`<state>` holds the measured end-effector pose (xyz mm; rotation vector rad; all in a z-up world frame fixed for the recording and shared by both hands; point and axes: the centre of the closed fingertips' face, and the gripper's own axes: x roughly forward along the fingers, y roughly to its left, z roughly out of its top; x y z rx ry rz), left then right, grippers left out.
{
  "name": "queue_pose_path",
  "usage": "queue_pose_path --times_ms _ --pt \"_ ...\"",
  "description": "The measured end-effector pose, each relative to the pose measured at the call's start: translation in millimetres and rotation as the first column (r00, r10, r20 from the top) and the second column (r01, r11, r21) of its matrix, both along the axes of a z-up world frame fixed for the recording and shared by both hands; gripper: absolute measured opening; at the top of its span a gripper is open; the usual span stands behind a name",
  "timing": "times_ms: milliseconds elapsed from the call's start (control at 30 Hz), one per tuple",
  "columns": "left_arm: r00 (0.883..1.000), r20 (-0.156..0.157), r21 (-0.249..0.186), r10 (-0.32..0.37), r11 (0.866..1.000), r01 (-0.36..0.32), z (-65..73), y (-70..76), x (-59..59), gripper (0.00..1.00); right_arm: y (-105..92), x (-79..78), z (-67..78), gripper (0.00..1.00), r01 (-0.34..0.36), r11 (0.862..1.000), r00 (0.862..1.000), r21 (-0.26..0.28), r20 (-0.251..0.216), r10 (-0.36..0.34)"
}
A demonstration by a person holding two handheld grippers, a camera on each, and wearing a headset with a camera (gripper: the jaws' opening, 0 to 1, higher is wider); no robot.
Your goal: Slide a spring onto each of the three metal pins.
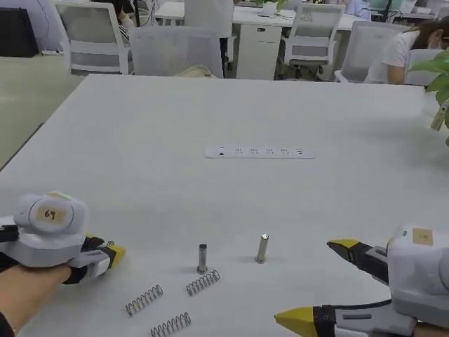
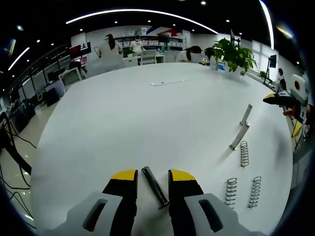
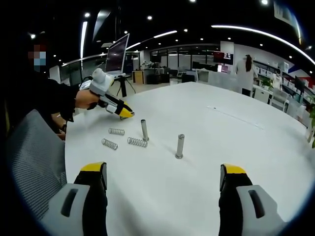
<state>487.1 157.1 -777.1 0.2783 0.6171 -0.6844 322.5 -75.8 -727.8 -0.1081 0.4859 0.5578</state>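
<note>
Two metal pins stand upright on the white table, one (image 1: 202, 258) left of the other (image 1: 262, 248). Three loose springs (image 1: 203, 281) (image 1: 144, 300) (image 1: 170, 324) lie in front of them. My left gripper (image 1: 116, 251) rests low at the left, apart from the springs. In the left gripper view a third metal pin (image 2: 154, 186) lies lengthwise between its yellow-tipped jaws, with my left gripper (image 2: 152, 176) shut on it. My right gripper (image 1: 317, 282) is at the lower right, wide open with nothing between its fingers (image 3: 93, 169). It faces both standing pins (image 3: 144, 130) (image 3: 180, 146).
A white power strip (image 1: 259, 152) lies flat mid-table, beyond the pins. Office chairs (image 1: 91, 35) and desks stand past the far edge. A green plant (image 2: 234, 54) is at the table's right side. Bare table (image 1: 210, 112) stretches around the parts.
</note>
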Motion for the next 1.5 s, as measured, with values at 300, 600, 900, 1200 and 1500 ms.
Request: queue_pose_path --times_ms 300,600,900,1200,1500 --pt "1.0 -0.02 0.011 -0.005 1.0 0.005 -4.2 0.1 0.4 0.1 -1.7 0.0 0.1 0.94 0.005 1.0 1.0 0.001 0.0 -0.005" --pt "0.999 -0.023 0.023 -0.025 0.999 0.026 -5.1 -4.2 0.0 0.07 -1.7 -0.2 -0.4 0.94 0.001 1.0 1.0 -0.007 0.001 -0.001" --pt "0.998 -0.008 0.055 -0.064 0.996 0.064 -4.3 -7.2 -1.4 0.02 -1.3 -0.2 0.2 0.94 0.003 1.0 1.0 0.001 0.0 -0.003" --pt "0.996 -0.021 0.096 -0.086 0.992 0.088 -8.5 -5.6 -3.9 0.03 1.1 -0.4 -0.4 0.93 -0.005 1.0 1.0 0.0 -0.002 0.005" --pt "0.995 -0.033 0.087 -0.091 0.992 0.094 -10.5 -6.8 -2.7 0.0 0.2 -0.1 0.4 0.93 -0.001 1.0 1.0 0.0 0.0 0.001"
